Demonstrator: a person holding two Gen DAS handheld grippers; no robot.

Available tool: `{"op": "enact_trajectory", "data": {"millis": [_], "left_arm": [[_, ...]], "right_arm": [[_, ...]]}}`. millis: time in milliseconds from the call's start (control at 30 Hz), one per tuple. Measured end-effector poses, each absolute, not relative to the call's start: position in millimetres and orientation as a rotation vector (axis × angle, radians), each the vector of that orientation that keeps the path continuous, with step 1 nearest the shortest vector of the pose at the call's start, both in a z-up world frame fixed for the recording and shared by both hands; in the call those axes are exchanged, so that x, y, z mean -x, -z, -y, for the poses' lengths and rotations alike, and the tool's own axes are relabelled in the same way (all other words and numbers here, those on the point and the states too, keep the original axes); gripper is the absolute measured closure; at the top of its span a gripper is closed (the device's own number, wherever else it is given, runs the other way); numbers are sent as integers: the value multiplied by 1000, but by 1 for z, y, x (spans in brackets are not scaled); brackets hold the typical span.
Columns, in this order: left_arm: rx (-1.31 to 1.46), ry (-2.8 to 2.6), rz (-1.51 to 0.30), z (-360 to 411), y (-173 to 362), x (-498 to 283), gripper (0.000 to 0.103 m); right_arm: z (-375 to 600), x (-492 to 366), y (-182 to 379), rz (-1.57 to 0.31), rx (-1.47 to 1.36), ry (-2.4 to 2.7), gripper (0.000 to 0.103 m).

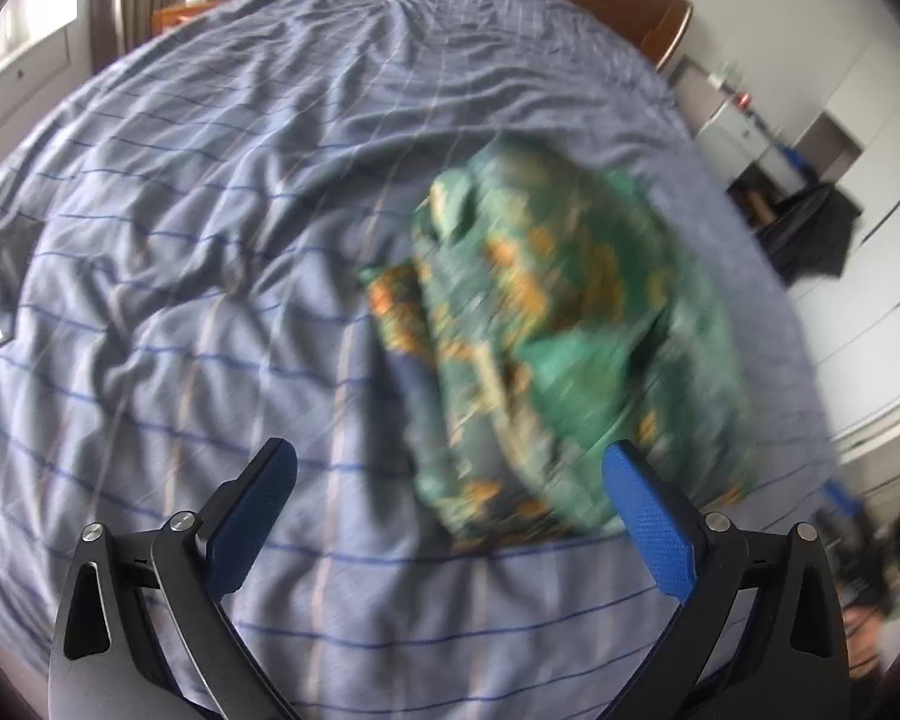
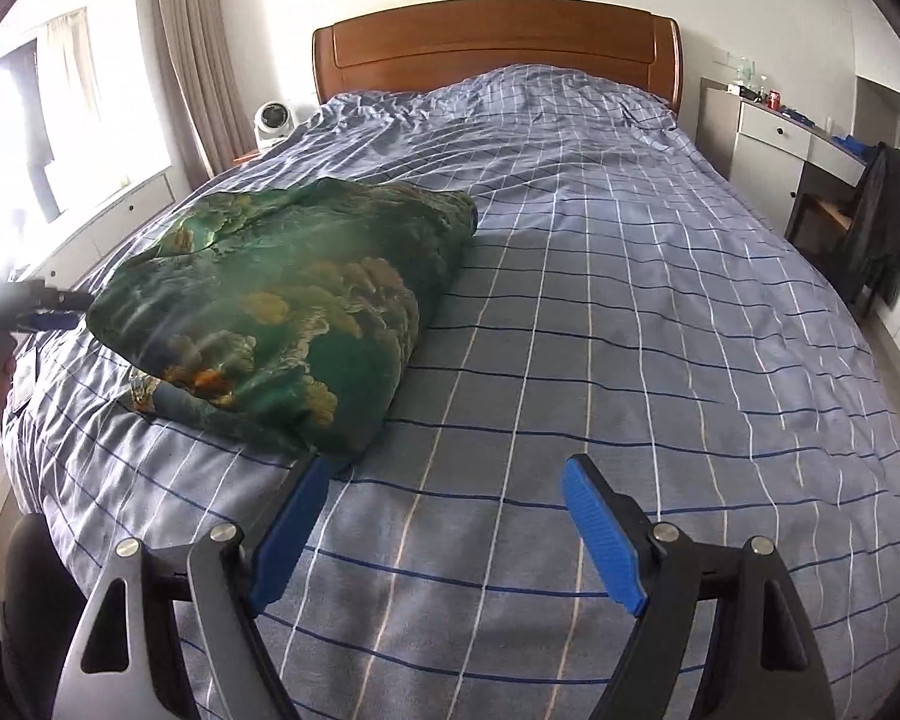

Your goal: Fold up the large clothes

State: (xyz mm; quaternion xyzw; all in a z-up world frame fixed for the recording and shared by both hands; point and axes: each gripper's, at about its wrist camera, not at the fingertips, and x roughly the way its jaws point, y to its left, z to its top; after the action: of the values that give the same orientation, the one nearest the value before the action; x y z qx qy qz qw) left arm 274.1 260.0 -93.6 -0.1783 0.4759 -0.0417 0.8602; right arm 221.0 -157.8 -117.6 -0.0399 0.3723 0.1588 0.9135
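Garment, green satin with orange-gold print (image 2: 282, 312), lies as compact folded bundle near foot of bed, window side. Left hand-held gripper (image 1: 450, 474) and right hand-held gripper (image 2: 444, 483) both spread wide, holding nothing — likely released after fold. Blue checked duvet (image 2: 630, 312) rumpled; wooden headboard (image 2: 498, 39) beyond bundle; white desk (image 2: 774, 138) opposite window.

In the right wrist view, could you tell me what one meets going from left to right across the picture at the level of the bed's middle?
Left gripper → green patterned garment → bare checked bedspread → chair draped with dark clothing.
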Motion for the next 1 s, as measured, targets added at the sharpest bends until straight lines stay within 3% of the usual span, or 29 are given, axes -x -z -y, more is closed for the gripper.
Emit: {"op": "enact_trajectory", "data": {"millis": [133, 267, 567, 700, 1000], "left_arm": [[511, 180, -958, -264, 61, -308, 1], [478, 239, -1030, -246, 53, -353, 1], [443, 136, -1250, -241, 140, -375, 2], [559, 166, -1285, -255, 180, -367, 1], [628, 241, -1266, -255, 205, -366, 0]], "right_arm": [[154, -225, 122, -783, 82, -336, 21], [150, -231, 119, -783, 60, -351, 21], [131, -256, 99, -743, 72, -409, 21], [119, -279, 97, -753, 49, -461, 21], [125, -373, 144, -936, -152, -587, 21]]}}
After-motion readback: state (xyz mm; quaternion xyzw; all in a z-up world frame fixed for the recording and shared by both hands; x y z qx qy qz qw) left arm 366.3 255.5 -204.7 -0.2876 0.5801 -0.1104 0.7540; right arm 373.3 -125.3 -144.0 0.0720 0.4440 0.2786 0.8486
